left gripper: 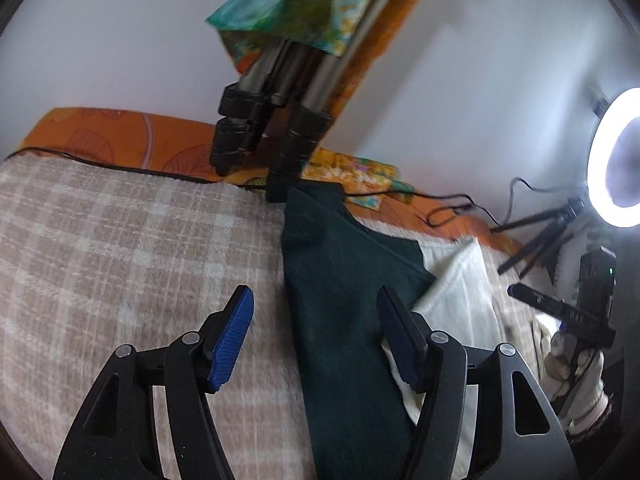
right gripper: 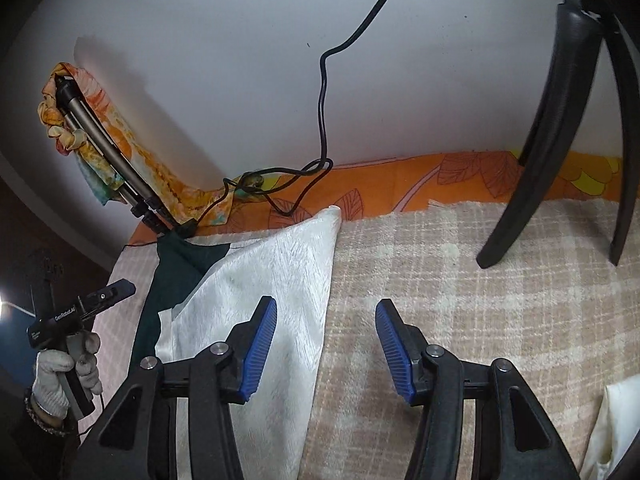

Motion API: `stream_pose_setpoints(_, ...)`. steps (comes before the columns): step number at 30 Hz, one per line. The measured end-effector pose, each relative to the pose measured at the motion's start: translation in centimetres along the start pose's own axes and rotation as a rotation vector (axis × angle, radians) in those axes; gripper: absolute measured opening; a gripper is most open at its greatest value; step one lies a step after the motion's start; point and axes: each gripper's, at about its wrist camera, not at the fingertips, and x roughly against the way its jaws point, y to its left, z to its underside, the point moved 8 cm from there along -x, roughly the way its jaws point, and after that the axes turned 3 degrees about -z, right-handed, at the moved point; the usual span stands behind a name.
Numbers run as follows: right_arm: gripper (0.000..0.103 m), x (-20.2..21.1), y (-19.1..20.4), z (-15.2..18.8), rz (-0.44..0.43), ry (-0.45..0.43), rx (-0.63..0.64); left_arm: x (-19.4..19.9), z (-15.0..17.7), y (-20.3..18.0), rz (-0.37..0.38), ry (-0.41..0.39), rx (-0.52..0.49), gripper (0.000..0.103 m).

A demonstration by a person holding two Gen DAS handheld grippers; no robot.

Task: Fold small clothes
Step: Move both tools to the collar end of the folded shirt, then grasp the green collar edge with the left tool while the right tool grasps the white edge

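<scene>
A small garment lies on a beige checked blanket (left gripper: 120, 240). Its dark green part (left gripper: 340, 300) runs away from me in the left wrist view, with the cream white part (left gripper: 460, 292) to its right. My left gripper (left gripper: 316, 336) is open and empty, its right pad over the green cloth's right edge. In the right wrist view the white part (right gripper: 280, 288) lies long and folded, with the green part (right gripper: 176, 272) at its far left. My right gripper (right gripper: 326, 344) is open and empty, its left pad over the white cloth's right edge. The left gripper (right gripper: 108, 296) also shows there, held in a gloved hand.
A folded tripod (left gripper: 264, 120) wrapped in patterned cloth leans at the blanket's far edge. Black cables (right gripper: 320, 120) trail over the orange sheet (right gripper: 400, 184). A ring light (left gripper: 616, 156) on a small stand stands right. Dark stand legs (right gripper: 560, 140) rest on the blanket. Another pale cloth (right gripper: 612, 432) lies at the right edge.
</scene>
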Motion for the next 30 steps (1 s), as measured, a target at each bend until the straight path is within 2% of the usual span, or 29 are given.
stream_pose_setpoints(7,0.052,-3.1,0.9,-1.5,-0.011,0.03,0.044,-2.4,-1.6,0.7,-0.004,0.01,0.021,0.064)
stream_pose_setpoints(19,0.05,-6.7,1.0,-3.4,0.012,0.037,0.082,-4.5,-3.3,-0.8,-0.025,-0.009,-0.028,0.064)
stream_pose_setpoints(23,0.039,-7.1,1.0,-3.7,0.028,0.028,0.088,-5.4,-3.5,-1.8,-0.025,-0.015,-0.057,0.063)
stream_pose_setpoints(26,0.033,-7.1,1.1,-3.8,0.028,0.024,0.089,-5.7,-3.6,-2.2,-0.022,-0.022,-0.063,0.06)
stream_pose_setpoints(30,0.027,-7.3,1.0,-4.1,0.03,0.016,0.067,-6.6,-3.6,-3.1,-0.018,-0.028,-0.062,0.031)
